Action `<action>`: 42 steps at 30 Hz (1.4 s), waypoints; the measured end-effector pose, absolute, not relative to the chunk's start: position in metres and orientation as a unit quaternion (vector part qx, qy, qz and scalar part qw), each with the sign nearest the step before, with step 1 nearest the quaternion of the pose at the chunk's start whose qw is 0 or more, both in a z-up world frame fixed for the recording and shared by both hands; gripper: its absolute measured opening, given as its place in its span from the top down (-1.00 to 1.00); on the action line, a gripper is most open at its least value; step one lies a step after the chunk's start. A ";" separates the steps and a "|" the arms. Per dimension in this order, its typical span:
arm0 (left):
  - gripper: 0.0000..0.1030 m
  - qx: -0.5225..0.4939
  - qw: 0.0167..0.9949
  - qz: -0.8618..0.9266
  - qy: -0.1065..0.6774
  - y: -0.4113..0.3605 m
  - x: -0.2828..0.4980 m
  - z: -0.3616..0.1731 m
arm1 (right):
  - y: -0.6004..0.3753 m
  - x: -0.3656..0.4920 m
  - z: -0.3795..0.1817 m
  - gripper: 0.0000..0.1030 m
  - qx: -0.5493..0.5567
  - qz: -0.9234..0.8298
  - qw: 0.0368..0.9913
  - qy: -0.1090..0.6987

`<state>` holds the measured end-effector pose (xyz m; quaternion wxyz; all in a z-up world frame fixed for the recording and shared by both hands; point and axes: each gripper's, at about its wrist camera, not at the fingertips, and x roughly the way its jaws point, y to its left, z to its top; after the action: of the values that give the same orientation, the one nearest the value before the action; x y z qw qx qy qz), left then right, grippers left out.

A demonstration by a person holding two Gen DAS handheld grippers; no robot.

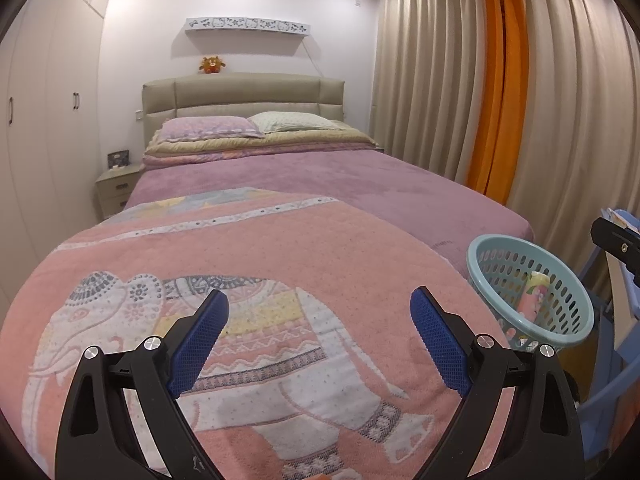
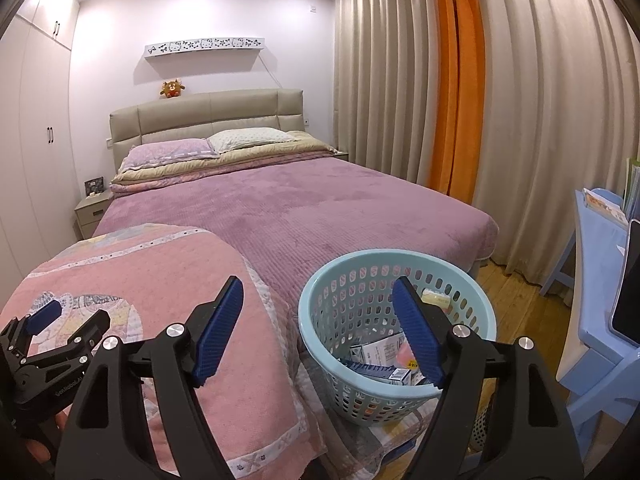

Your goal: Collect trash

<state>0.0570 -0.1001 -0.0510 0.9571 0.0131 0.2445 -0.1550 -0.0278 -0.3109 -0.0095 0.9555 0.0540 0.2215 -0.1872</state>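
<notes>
While both jaws gape wide with nothing between them, the left gripper [image 1: 319,312] hangs over the pink elephant blanket [image 1: 280,264] and the right gripper [image 2: 318,312] sits above the near rim of the basket [image 2: 320,312]. The basket stands at the bed's [image 2: 304,200] foot corner, touching the blanket edge, with trash [image 2: 380,356] inside: small cartons, a pink packet, a yellow pack. Curtains [image 2: 400,80] and a blue desk [image 2: 596,264] lie to the right.

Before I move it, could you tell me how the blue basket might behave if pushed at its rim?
The basket looks like thin perforated plastic, so probably light and prone to sliding. It narrows toward its base, so it may tip. The boxes inside add little weight.
</notes>
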 end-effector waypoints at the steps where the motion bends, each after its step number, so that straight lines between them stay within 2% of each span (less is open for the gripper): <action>1: -0.75 0.013 0.957 -0.155 0.244 -0.100 0.057 -0.051 | -0.311 -0.028 -0.009 -0.42 0.055 -0.187 0.956 0.221; 42: -0.75 0.007 0.955 -0.158 0.251 -0.097 0.058 -0.052 | -0.318 -0.029 -0.010 -0.42 0.053 -0.178 0.955 0.231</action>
<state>0.0576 -0.0966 -0.0518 0.9549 0.0067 0.2510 -0.1582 -0.0286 -0.3175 -0.0096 0.9551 0.0527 0.2308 -0.1782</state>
